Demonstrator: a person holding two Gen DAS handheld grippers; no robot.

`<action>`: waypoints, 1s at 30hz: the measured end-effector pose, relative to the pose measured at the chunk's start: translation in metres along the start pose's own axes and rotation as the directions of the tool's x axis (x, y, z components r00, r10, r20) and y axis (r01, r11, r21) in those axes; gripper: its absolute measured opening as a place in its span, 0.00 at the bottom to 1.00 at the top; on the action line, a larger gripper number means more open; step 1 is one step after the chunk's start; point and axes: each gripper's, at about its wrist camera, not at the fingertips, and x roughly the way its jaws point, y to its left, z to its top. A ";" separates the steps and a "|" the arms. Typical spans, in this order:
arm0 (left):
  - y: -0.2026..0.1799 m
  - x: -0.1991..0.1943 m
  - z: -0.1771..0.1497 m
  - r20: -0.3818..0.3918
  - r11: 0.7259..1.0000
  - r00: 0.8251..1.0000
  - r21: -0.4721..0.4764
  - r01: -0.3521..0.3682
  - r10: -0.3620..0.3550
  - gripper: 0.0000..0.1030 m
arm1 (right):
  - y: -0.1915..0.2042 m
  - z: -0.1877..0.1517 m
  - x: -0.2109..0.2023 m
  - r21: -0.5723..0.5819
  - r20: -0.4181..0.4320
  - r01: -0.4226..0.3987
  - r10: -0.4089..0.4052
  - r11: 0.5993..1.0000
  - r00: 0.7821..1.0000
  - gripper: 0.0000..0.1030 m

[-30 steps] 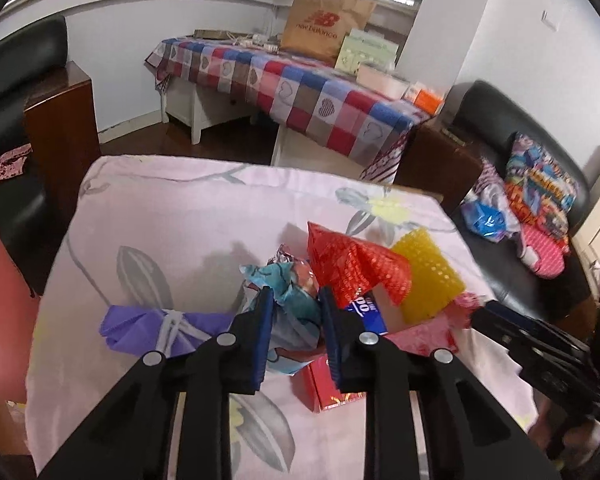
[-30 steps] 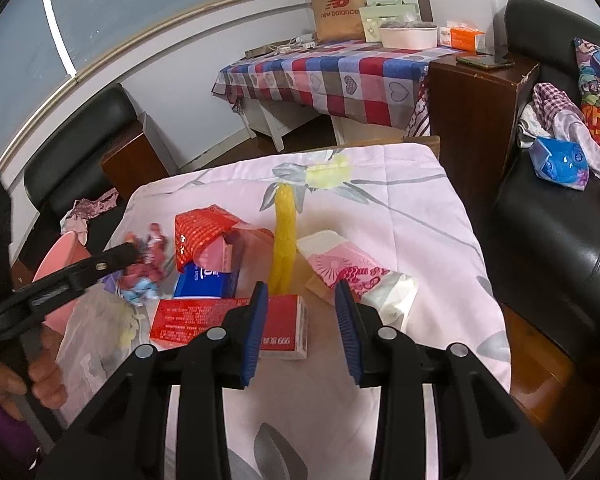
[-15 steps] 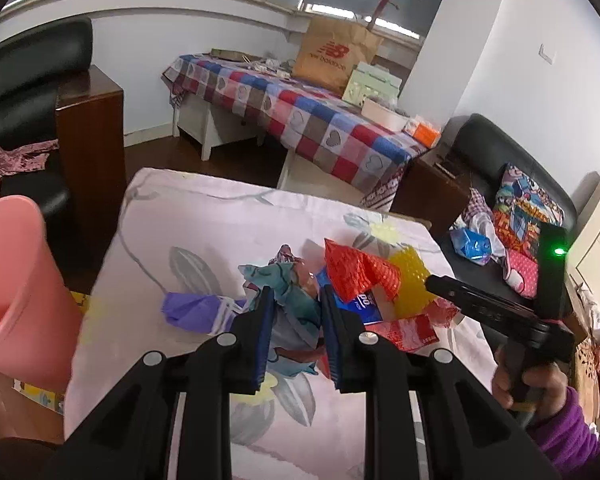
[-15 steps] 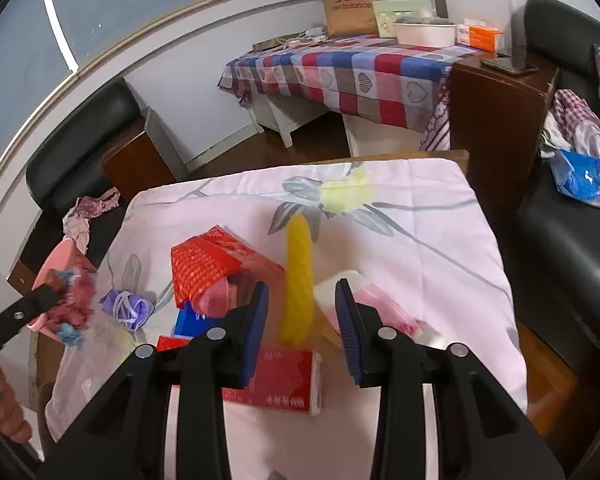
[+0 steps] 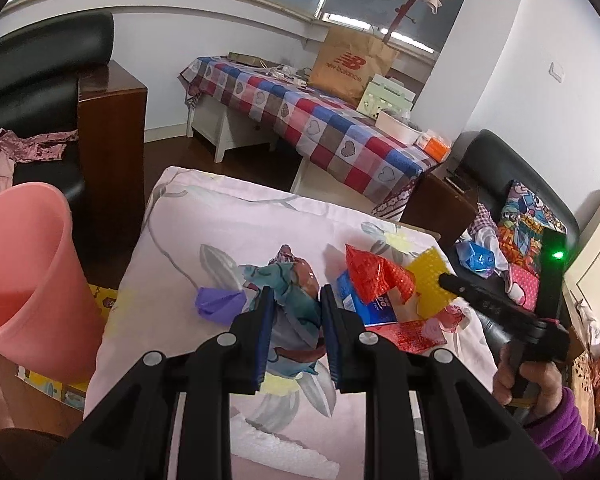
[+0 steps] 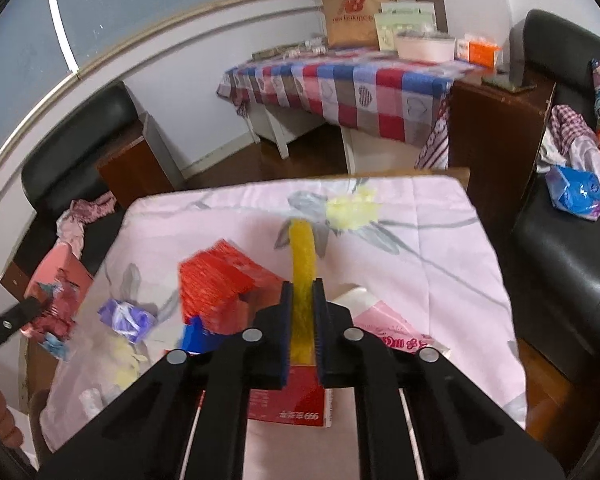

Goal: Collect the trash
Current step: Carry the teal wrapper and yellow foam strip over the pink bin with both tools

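Trash, a crumpled wrapper of teal and brown plastic (image 5: pixel 296 300), is pinched between the black fingers of the left gripper (image 5: pixel 294 320) and is held up above the pink flowered cloth (image 5: pixel 228 216) that covers the surface. A round pink plastic bin (image 5: pixel 24 280) is seen just beside the left edge of that cloth, and the wrapper is nearer to the bin than the other trash is.

A flat yellow foam net (image 6: pixel 303 264) is squeezed between the closed fingers of the right gripper (image 6: pixel 301 320), over the middle of the cloth. More trash is left lying on the cloth. A small bunch of purple plastic (image 5: pixel 218 304) lies near the edge by the bin. A crumpled red foil bag (image 6: pixel 224 276) is seen just left of the yellow net, with a blue packet (image 6: pixel 198 338) close under it. A red box with white letters (image 6: pixel 288 400) lies right under the right gripper, and a pink and white pack (image 6: pixel 384 330) lies just to its right.

Behind the cloth, well apart, a table with a checked cloth (image 5: pixel 320 132) is seen, and a brown paper bag (image 5: pixel 350 64) is stood on it.
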 end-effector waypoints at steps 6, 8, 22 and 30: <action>0.007 -0.012 0.001 0.032 1.000 0.999 -0.018 0.000 0.000 0.22 | 0.025 0.013 -0.029 -0.043 0.064 -0.038 0.041 0.998 0.997 0.09; 0.010 -0.019 0.001 0.049 1.000 0.999 -0.026 -0.011 0.013 0.22 | 0.041 0.016 -0.037 -0.071 0.079 -0.057 0.063 0.996 0.995 0.09; 0.069 -0.086 0.002 0.162 0.986 0.977 -0.115 -0.119 0.137 0.22 | 0.171 0.015 -0.034 -0.214 0.032 -0.263 0.276 0.941 0.961 0.09; 0.115 -0.126 -0.001 0.223 0.966 0.946 -0.161 -0.204 0.237 0.22 | 0.243 0.001 -0.018 -0.288 -0.047 -0.347 0.349 0.893 0.936 0.09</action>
